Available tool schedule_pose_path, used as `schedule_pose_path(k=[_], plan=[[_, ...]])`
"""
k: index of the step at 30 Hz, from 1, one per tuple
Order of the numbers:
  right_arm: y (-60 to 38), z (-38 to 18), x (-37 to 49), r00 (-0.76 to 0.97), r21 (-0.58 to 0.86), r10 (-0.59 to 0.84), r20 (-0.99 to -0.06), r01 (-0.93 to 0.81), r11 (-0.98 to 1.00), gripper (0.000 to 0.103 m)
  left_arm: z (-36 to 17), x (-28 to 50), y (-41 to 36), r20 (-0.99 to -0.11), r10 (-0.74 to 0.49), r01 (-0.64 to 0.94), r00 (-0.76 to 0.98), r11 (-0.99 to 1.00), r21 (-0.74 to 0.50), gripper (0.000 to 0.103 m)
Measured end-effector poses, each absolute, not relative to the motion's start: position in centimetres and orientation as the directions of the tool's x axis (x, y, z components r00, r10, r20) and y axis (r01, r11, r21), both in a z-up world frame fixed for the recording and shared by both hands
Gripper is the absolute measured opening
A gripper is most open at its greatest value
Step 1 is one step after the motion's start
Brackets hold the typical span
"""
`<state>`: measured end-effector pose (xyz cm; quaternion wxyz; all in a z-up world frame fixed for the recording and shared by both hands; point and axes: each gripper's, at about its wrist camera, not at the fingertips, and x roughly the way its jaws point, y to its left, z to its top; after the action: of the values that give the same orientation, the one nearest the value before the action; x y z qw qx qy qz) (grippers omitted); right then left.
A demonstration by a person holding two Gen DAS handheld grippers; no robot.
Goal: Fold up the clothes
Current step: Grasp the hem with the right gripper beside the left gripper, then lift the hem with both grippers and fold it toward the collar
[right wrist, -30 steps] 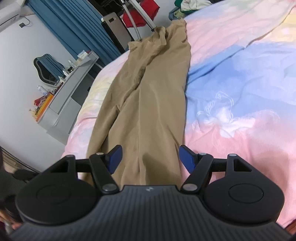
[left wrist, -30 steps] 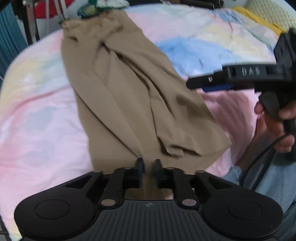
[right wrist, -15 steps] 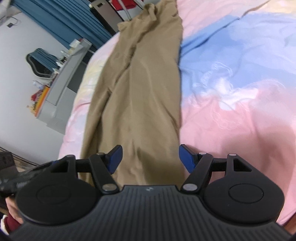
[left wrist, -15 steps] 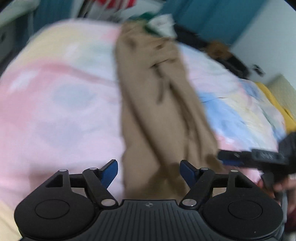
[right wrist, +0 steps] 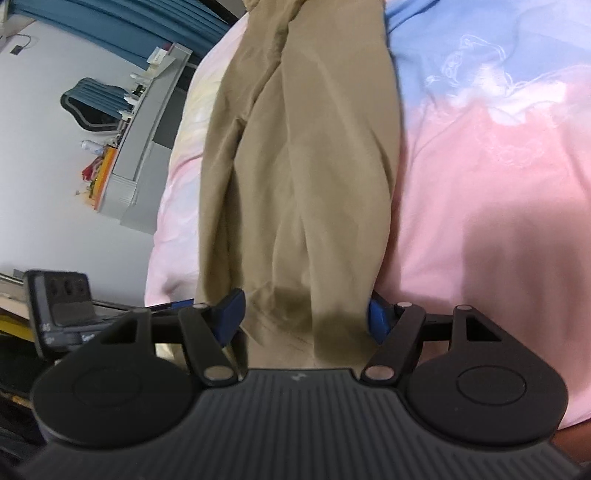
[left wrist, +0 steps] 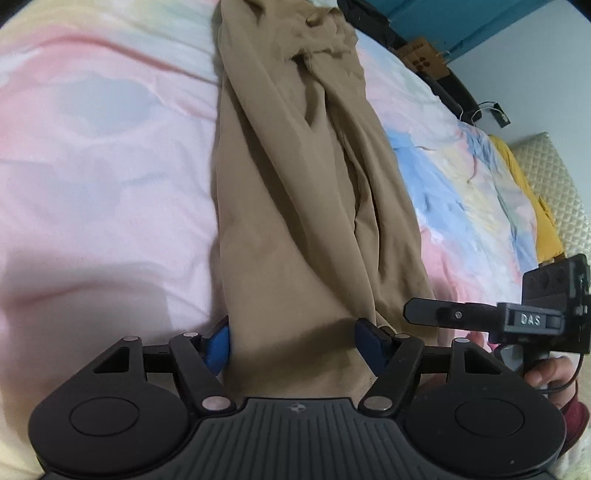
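Tan fabric fills the left wrist view: a pair of trousers (left wrist: 295, 192) lies stretched lengthwise on the pastel pink, blue and yellow bedspread (left wrist: 103, 155), running from the camera up to the far edge of the bed, rumpled with long creases down its middle. The left gripper (left wrist: 291, 349) sits low over the near end of the cloth, jaws spread wide after having just been opening, and the near end of the trousers lies between its blue pads (left wrist: 218, 349) without being pinched. Off to the right, the other tool's black finger reaches in beside the cloth's edge, with a hand (left wrist: 550, 378) gripping its handle. A yellow cloth (left wrist: 528, 199) lies along the far right side of the bed.

Over to the right wrist view: the same trousers (right wrist: 303, 166) run straight away from the camera, with pink and blue bedspread (right wrist: 491, 192) to the right. The right gripper (right wrist: 304, 317) has its jaws standing apart, the cloth's near end spanning the gap between them; the left pad (right wrist: 231, 314) sits right at the fabric, though whether it presses I can't tell. At the left, a grey dresser (right wrist: 147, 147) stands against the white wall with a mirror (right wrist: 96, 107) and small items on top, and blue curtains (right wrist: 147, 26) hang beyond.
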<state>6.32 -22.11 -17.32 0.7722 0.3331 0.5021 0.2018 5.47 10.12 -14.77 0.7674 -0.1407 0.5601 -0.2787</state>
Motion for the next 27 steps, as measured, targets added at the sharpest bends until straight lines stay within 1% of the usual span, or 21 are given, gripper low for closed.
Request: schedule_pose_path(k=[2,3,5,6,7,8,9,10,11,13,14,16,19,23,27], plan=[[-21.7,-17.2,5.9,0.41,0.729,0.664,-0.625,0.006,0.684,0.065,-14.7,5.2,10.0,-0.782,-0.586,0.284,0.211,0.803,-0.525,0.07],[-21.5,-17.1,5.8,0.408,0.736,0.673,-0.617,-0.003,0.677,0.063,-14.7,5.0,9.9,-0.783,-0.586,0.291,0.207,0.801,-0.523,0.068],[-20.9,-16.8,5.6,0.409,0.715,0.66,-0.63,-0.026,0.699,0.057,-14.5,4.7,9.7,-0.785,-0.585,0.308,0.202,0.799,-0.516,0.065],[-20.6,-16.7,5.5,0.412,0.699,0.649,-0.64,-0.038,0.714,0.052,-14.4,4.5,9.4,-0.788,-0.581,0.32,0.203,0.8,-0.507,0.063],[-20.5,-16.7,5.5,0.413,0.686,0.637,-0.651,-0.041,0.727,0.048,-14.4,4.4,8.9,-0.792,-0.575,0.33,0.205,0.803,-0.497,0.057],[-20.4,-16.7,5.6,0.413,0.672,0.626,-0.661,-0.044,0.739,0.034,-14.5,4.3,8.6,-0.799,-0.564,0.336,0.209,0.809,-0.483,0.052],[-20.4,-16.9,5.6,0.412,0.663,0.617,-0.67,-0.041,0.747,0.022,-14.6,4.3,8.5,-0.808,-0.549,0.337,0.215,0.818,-0.466,0.047],[-20.5,-17.0,5.7,0.411,0.655,0.609,-0.678,-0.037,0.754,0.02,-14.5,4.1,8.5,-0.812,-0.539,0.336,0.226,0.825,-0.454,0.04],[-20.5,-17.1,5.7,0.41,0.647,0.601,-0.686,-0.033,0.762,0.018,-14.3,3.9,8.5,-0.812,-0.533,0.336,0.238,0.829,-0.447,0.038],[-20.8,-16.7,5.2,0.423,0.65,0.604,-0.675,-0.047,0.759,0.015,-13.8,3.6,8.4,-0.806,-0.53,0.335,0.264,0.834,-0.439,0.024],[-21.0,-16.5,5.0,0.433,0.653,0.607,-0.666,-0.054,0.755,0.014,-13.5,3.5,8.3,-0.801,-0.531,0.333,0.276,0.835,-0.438,0.022],[-21.4,-16.1,4.8,0.451,0.672,0.621,-0.641,-0.06,0.738,0.012,-13.0,3.2,8.5,-0.79,-0.534,0.334,0.303,0.835,-0.437,0.014],[-22.2,-15.7,4.9,0.47,0.704,0.641,-0.607,-0.058,0.708,0.011,-12.2,2.8,9.1,-0.767,-0.544,0.324,0.34,0.833,-0.448,0.009],[-24.2,-14.2,4.6,0.511,0.754,0.667,-0.542,-0.054,0.654,0.009,-10.0,2.3,10.8,-0.709,-0.586,0.296,0.392,0.81,-0.506,0.008],[-25.4,-10.9,4.0,0.562,0.767,0.669,-0.487,-0.091,0.635,0.009,-6.7,1.3,12.1,-0.629,-0.629,0.296,0.457,0.775,-0.559,0.008]])
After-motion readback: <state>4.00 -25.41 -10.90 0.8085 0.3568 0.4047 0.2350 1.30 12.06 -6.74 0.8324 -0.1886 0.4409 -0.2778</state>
